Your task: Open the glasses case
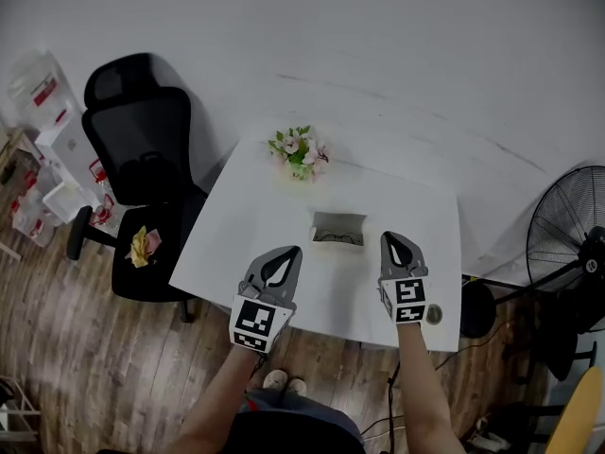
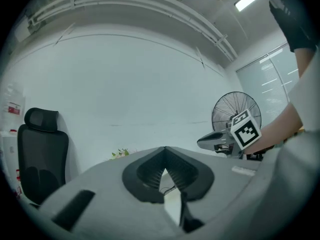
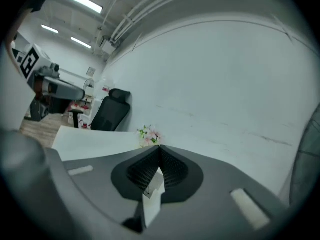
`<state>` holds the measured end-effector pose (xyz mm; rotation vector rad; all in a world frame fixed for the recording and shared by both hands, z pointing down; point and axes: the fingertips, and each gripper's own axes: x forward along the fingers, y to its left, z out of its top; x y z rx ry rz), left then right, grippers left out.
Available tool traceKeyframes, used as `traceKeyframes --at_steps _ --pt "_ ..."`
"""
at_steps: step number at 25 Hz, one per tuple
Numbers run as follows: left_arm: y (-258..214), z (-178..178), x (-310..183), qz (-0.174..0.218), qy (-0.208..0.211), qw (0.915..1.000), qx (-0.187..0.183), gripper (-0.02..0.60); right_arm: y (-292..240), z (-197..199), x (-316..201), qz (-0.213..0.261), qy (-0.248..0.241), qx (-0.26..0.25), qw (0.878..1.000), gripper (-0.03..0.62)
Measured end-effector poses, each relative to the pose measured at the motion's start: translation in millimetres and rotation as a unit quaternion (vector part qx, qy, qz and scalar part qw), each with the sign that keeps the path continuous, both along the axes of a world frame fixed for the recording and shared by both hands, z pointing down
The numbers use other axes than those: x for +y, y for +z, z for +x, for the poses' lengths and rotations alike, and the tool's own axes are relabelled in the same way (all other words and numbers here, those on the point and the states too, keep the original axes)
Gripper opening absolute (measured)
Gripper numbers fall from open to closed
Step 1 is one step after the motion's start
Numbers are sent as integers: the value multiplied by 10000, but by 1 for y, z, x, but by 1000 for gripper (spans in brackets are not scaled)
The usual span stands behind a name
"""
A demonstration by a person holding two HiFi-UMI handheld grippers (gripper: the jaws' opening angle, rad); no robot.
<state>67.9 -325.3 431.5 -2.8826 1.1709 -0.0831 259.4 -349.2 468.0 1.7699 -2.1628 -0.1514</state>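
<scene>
Here, both grippers hung above the near edge of the white desk (image 1: 248, 218), in the lower middle of the head view, each in one of the person's hands and pointing away from the person.

The left gripper (image 1: 291, 253) had its fingers (image 2: 145, 171) brought together. In its own view the tips met at a point in the middle of the frame (image 2: 165, 149), with only a thin slit below them. Nothing sat between the pads, and they touched nothing on the desk.

The right gripper (image 1: 392, 239) was closed as well. Its fingers (image 3: 142, 171) met at the tip (image 3: 159, 147), and the ribbed pads held nothing. Its marker cube (image 2: 246, 129) showed at the right of the left gripper view.

The glasses case (image 1: 337, 228) lay on the desk at the centre of the head view, just beyond both sets of fingertips and between them. It was apart from both grippers. It looked open, with a grey inside and a thin dark line across it that was too small to make out.

A small bunch of flowers (image 1: 300, 151) stood at the far edge of the desk, above the case in the frame. A black office chair (image 1: 142, 149) stood at the left and a fan (image 1: 567, 225) at the right.
</scene>
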Motion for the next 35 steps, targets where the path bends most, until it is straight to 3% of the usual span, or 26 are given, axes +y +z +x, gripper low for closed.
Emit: traceKeyframes --at_steps 5,10,16,20,35 --pt "-2 2 8 19 37 10000 26 8 -37 -2 53 786 420 -1129 9896 8" --pt "-5 7 20 54 88 9999 71 8 -54 1 102 1291 804 -1733 9730 6" --pt "-5 10 32 104 146 9998 20 8 -46 5 146 1384 1217 -1945 9634 6" --pt "-2 9 39 73 158 9998 -23 8 -33 7 162 1265 1375 -1934 9632 6" --pt "2 9 43 38 221 9997 -28 8 -25 8 167 1146 1558 -1917 9622 6"
